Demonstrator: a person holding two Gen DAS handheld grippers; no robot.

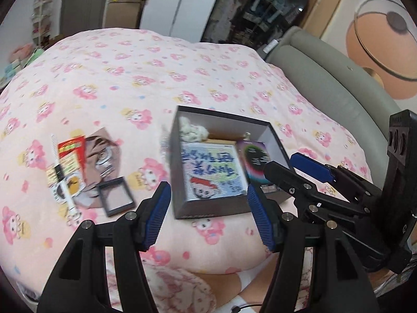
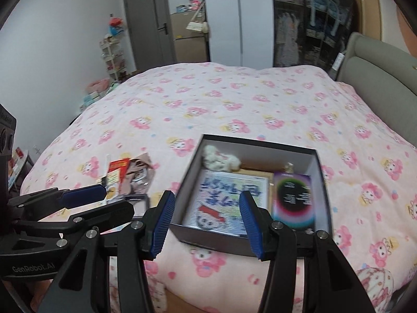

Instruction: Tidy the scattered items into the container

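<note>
A dark box (image 1: 275, 140) (image 2: 189, 177) lies open on the bed, holding a cartoon picture card (image 1: 212, 172), a purple-black card (image 1: 254, 159) and a white plush (image 1: 192, 130). Left of it is a scattered pile: a red packet (image 1: 70, 154) (image 2: 118, 167), a brown picture card (image 1: 104, 156), a white pen (image 1: 62, 180) and a small dark square frame (image 1: 116, 195). My left gripper (image 1: 208, 220) (image 2: 104, 203) hovers open and empty in front of the box. To its right, over the box's near right corner, my right gripper (image 2: 207, 224) (image 1: 295, 173) is also open and empty.
A pink cartoon-print blanket (image 1: 135, 83) covers the whole bed. The grey padded headboard (image 1: 325, 78) runs along the right. Beyond the bed stand a grey door (image 2: 149, 26), a white wardrobe and cluttered shelves. A person's patterned sleeve (image 1: 177, 287) is under the grippers.
</note>
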